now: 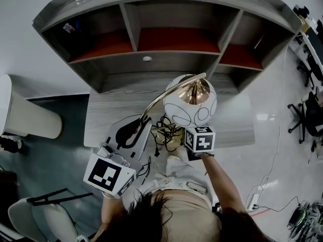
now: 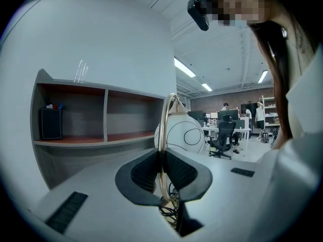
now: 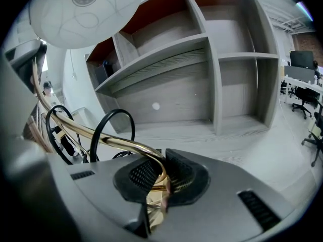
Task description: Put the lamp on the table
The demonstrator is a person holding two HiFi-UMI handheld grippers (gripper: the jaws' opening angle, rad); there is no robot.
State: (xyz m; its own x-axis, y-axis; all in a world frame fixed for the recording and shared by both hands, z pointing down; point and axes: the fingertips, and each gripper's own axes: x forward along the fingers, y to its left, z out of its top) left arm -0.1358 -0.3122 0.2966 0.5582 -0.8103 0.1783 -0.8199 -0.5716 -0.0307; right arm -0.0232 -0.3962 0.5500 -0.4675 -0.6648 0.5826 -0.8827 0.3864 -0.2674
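Holding the lamp (image 1: 190, 104) two-handed at the near edge of the table (image 1: 103, 116), in front of the shelf unit (image 1: 151, 67).

- Left gripper (image 2: 162, 174): jaws closed tight on the gold arm (image 2: 162, 130), which runs upright between the pads.
- Right gripper (image 3: 161, 178): jaws clamped on the gold tubing lower down, where it curves in towards the base.
- Shade (image 3: 81, 9): a white globe hanging from the end of the arch, out over the tabletop.
- Base: hidden behind the grippers, so I cannot tell whether it touches the wood. I judge the lamp is carried, not yet set down.

The two holds look deliberate. The globe sits far out on a long arch and would probably swing or tip on a single grip; one hold high on the arm and one low keeps it upright.

The black cord (image 3: 108, 130) loops loose between the grippers and may snag or end up under the base. There is bare tabletop ahead — room to lower the lamp there, clear of the shelves.
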